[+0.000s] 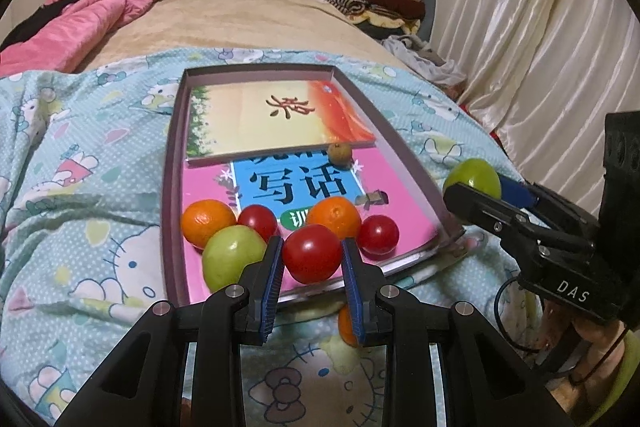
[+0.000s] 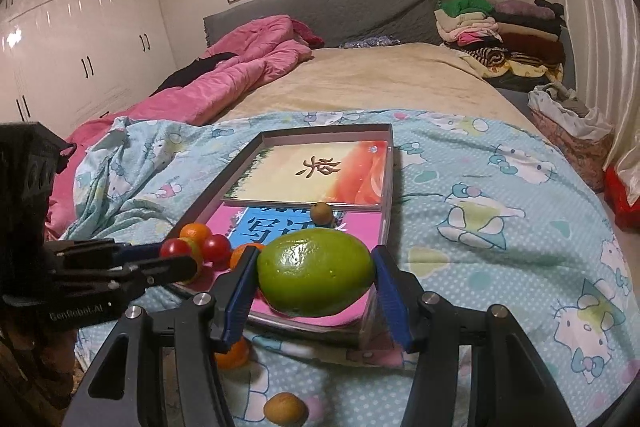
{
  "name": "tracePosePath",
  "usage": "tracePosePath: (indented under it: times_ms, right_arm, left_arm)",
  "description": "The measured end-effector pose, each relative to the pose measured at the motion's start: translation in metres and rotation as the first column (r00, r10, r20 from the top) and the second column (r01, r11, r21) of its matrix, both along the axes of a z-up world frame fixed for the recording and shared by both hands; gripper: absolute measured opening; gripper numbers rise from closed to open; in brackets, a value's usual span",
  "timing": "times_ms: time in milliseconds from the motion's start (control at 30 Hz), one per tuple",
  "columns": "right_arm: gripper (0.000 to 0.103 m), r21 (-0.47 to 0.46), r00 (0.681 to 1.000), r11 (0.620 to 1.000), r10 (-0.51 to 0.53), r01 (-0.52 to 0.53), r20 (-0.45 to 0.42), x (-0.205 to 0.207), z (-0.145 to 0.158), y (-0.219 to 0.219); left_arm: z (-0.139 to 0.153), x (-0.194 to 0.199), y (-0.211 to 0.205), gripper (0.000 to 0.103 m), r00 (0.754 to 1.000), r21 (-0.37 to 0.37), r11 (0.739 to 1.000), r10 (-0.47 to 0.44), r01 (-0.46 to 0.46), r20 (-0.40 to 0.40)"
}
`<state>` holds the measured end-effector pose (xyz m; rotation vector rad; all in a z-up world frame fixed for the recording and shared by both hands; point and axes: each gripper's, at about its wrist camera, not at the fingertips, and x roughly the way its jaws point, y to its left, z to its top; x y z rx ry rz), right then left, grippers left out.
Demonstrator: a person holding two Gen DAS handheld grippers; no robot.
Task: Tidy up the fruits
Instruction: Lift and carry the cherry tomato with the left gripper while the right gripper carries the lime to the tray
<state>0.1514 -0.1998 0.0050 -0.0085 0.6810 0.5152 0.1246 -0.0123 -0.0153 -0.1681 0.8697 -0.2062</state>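
A shallow box tray (image 1: pixel 176 155) with books inside lies on the bed. At its near end sit two oranges (image 1: pixel 207 223), a green fruit (image 1: pixel 232 261), two small tomatoes (image 1: pixel 378 234) and a small brown fruit (image 1: pixel 339 155). My left gripper (image 1: pixel 312 261) is shut on a red tomato (image 1: pixel 312 254) just above the tray's near end. My right gripper (image 2: pixel 316 273) is shut on a green fruit (image 2: pixel 314 273), held above the tray's near right corner; it also shows in the left wrist view (image 1: pixel 474 181). An orange (image 2: pixel 232 353) and a brown fruit (image 2: pixel 285 409) lie on the blanket before the tray.
The tray rests on a blue cartoon blanket (image 2: pixel 500 227). A pink quilt (image 2: pixel 240 75) lies at the far left, folded clothes (image 2: pixel 500 27) at the far right by curtains (image 1: pixel 540 27). White wardrobes (image 2: pixel 80 39) stand on the left.
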Motion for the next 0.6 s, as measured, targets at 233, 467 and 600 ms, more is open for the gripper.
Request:
tracePosePath:
  times_ms: [233, 467, 600]
  right_arm:
    - [0.056, -0.055, 1.0, 0.998, -0.003, 0.002, -0.014, 0.007, -0.01, 0.006]
    - [0.056, -0.119, 1.0, 0.993, 0.017, -0.018, -0.014, 0.007, -0.019, 0.016]
    - [0.056, -0.128, 0.999, 0.991, 0.026, -0.028, -0.02, 0.007, -0.024, 0.018]
  left_arm:
    - [-0.01, 0.004, -0.008, 0.029, 1.0, 0.026, 0.999, -0.024, 0.024, -0.007]
    - [-0.019, 0.008, -0.011, 0.029, 0.999, 0.046, 0.998, -0.034, 0.035, -0.021]
    - [-0.021, 0.009, -0.009, 0.029, 0.999, 0.046, 0.998, -0.029, 0.03, -0.023]
